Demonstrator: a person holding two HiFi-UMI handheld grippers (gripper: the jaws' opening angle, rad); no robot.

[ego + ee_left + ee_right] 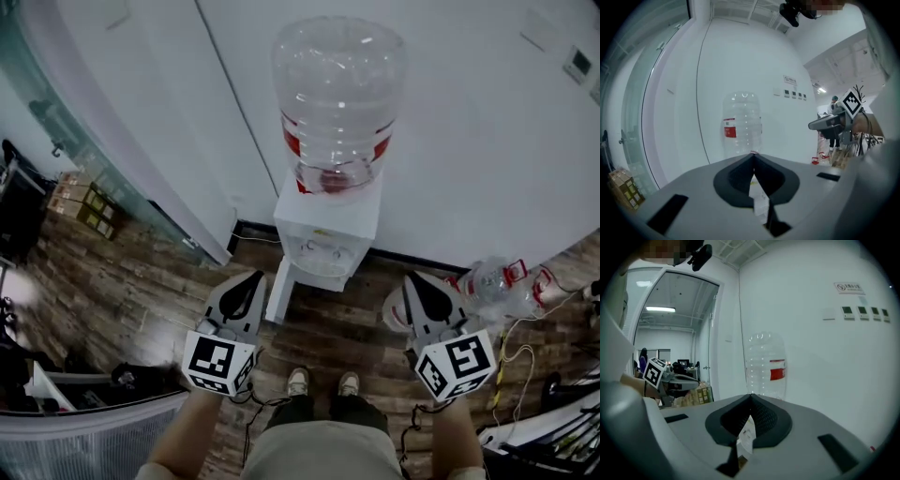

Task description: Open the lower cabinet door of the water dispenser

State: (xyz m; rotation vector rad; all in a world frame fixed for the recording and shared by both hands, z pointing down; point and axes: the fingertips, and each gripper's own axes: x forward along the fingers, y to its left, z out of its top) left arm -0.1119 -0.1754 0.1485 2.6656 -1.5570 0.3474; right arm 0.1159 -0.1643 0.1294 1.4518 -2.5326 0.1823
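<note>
L tongs (251, 278) & R tongs (413, 279): both clenched, empty, either side of water dispenser (325, 232), apart from it. Dispenser on floor (352, 328) by wall (469, 141), bottle (337, 98) on top. Lower door hardly visible from above. No contact, so prob. not begun; whole opening left.

No word, brand or number can be read anywhere. The large clear plastic water bottle (339, 94) wears a red band label (777, 370), and whatever is printed on it is too small to make out. A small white rectangular wall sign (849, 287), at two o'clock in the right gripper view, carries a small logo and a line of characters too blurred to read. The left gripper (251, 278) and the right gripper (413, 280) each bear black-and-white square coded markers (212, 359), patterns rather than letters. Any print on the brown cardboard boxes (86, 202), at nine o'clock in the head view, is illegible.
</note>
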